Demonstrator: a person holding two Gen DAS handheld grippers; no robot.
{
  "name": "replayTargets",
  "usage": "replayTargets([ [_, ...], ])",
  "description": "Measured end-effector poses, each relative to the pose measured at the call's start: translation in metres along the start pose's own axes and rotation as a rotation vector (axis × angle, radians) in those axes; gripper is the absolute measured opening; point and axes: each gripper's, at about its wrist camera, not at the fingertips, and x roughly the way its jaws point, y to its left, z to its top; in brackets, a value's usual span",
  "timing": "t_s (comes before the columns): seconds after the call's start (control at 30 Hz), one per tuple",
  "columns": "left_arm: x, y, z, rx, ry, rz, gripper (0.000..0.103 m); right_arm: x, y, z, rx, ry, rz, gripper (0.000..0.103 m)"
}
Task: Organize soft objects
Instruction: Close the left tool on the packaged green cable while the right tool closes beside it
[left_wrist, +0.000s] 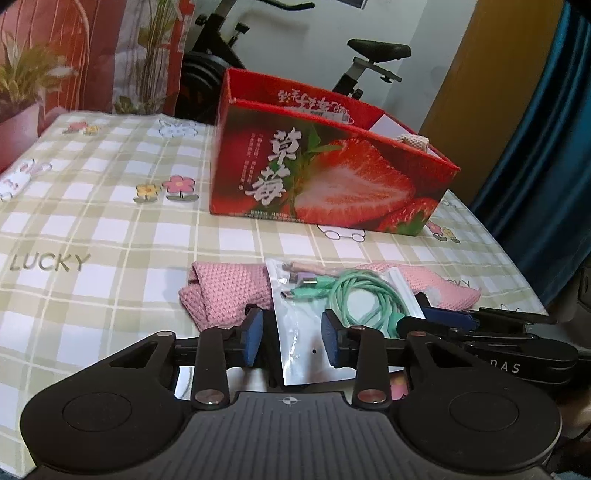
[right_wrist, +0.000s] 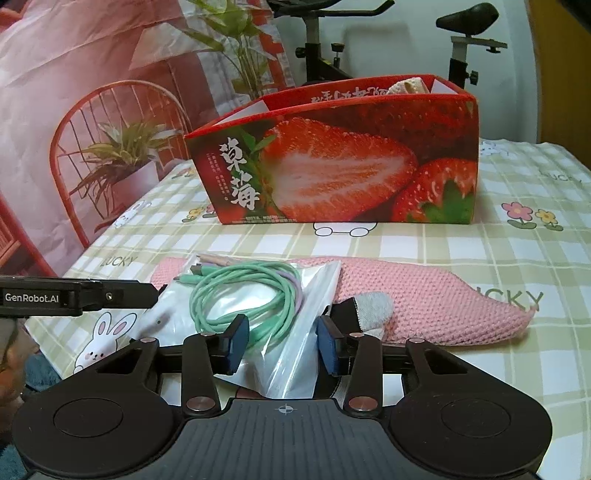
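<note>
Left wrist view: the left gripper (left_wrist: 291, 341) and right gripper (right_wrist: 281, 343) each stand part-open astride a near corner of the clear zip bag (left_wrist: 306, 332) of mint cables (right_wrist: 240, 295); whether the pads press it cannot be told. The bag lies on the pink knitted cloth (right_wrist: 424, 299), before the strawberry box (right_wrist: 332, 162). Slick film could slip from either grip, or the cloth and grey sock (right_wrist: 371, 310) could be dragged along.

Bag of cables (right_wrist: 240, 306) on the cloth (right_wrist: 424, 299) — box (right_wrist: 332, 162) behind.
</note>
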Motion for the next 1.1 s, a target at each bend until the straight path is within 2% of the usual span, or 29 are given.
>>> replayTargets([
  [0.1, 0.005, 0.001, -0.001, -0.012, 0.019, -0.021, 0.031, 0.002, -0.002, 0.000, 0.012, -0.001, 0.008, 0.038],
  [0.53, 0.026, 0.014, 0.004, -0.076, 0.063, -0.089, 0.031, 0.008, -0.008, -0.002, 0.047, -0.005, 0.037, 0.038],
  [0.77, 0.032, 0.010, 0.005, -0.065, 0.078, -0.107, 0.032, 0.011, -0.011, -0.002, 0.083, -0.004, 0.054, 0.037],
  [0.87, 0.031, 0.005, 0.007, -0.023, 0.084, -0.103, 0.026, 0.011, -0.012, -0.001, 0.103, -0.007, 0.065, 0.030],
  [0.93, 0.030, 0.000, 0.009, 0.001, 0.081, -0.095, 0.022, 0.007, -0.012, 0.001, 0.110, -0.028, 0.077, 0.016],
  [1.1, 0.022, -0.003, 0.010, 0.010, 0.069, -0.092, 0.018, 0.001, -0.010, 0.004, 0.107, -0.049, 0.075, 0.007],
])
